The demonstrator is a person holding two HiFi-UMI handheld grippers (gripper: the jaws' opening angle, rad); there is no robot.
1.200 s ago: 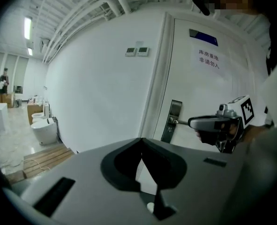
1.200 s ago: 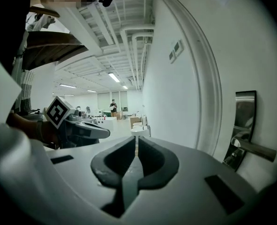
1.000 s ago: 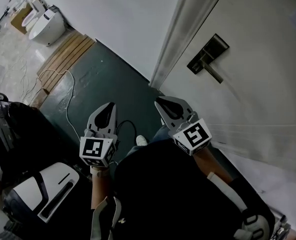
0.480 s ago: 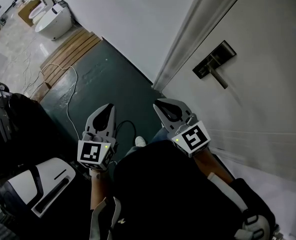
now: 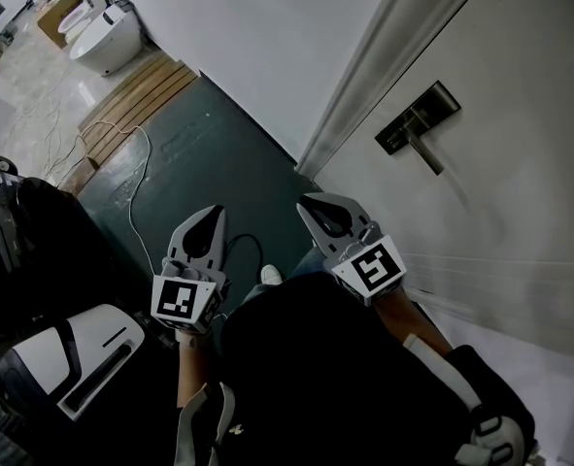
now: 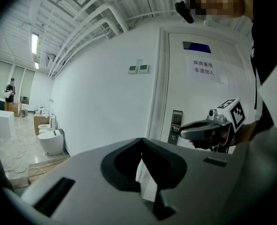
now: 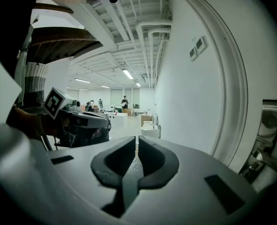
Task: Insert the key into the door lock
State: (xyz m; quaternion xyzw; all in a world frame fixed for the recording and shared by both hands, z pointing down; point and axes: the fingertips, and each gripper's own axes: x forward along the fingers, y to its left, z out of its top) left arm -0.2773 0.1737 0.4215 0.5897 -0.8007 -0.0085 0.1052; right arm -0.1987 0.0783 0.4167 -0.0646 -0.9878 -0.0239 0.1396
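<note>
Dark green flooring [image 5: 209,153] meets a white wall [image 5: 267,47], and the pale door [image 5: 520,163] stands to your right behind its frame [image 5: 384,66]. The lock plate [image 5: 418,116] sits on the door close to the frame-side edge, with its lever handle [image 5: 425,153] sticking out from it. That is your target, and both grippers are held low against your body, well apart from it.

Your first problem is that no key shows in any view. The left gripper [image 5: 212,214] has its fingers together at the tips with nothing between them. The right gripper [image 5: 311,207] has its fingers drawn in to a thin slit, and its own view shows only floor through that slit. If you reach for the lock like this, you probably arrive with nothing to insert.

Your second problem is aim. In the right gripper view the lock plate lies at the far right edge, not along the jaws, so a straight push is likely to hit the bare door or the frame. Turn the gripper onto the plate first.

Third, the lever handle juts out over the plate, and I cannot make out a keyhole from here. Coming in blind, you could knock the handle or scrape the plate. A cable [image 5: 136,192] lies on the floor to your left, away from the door, so it matters only if you step back that way.
</note>
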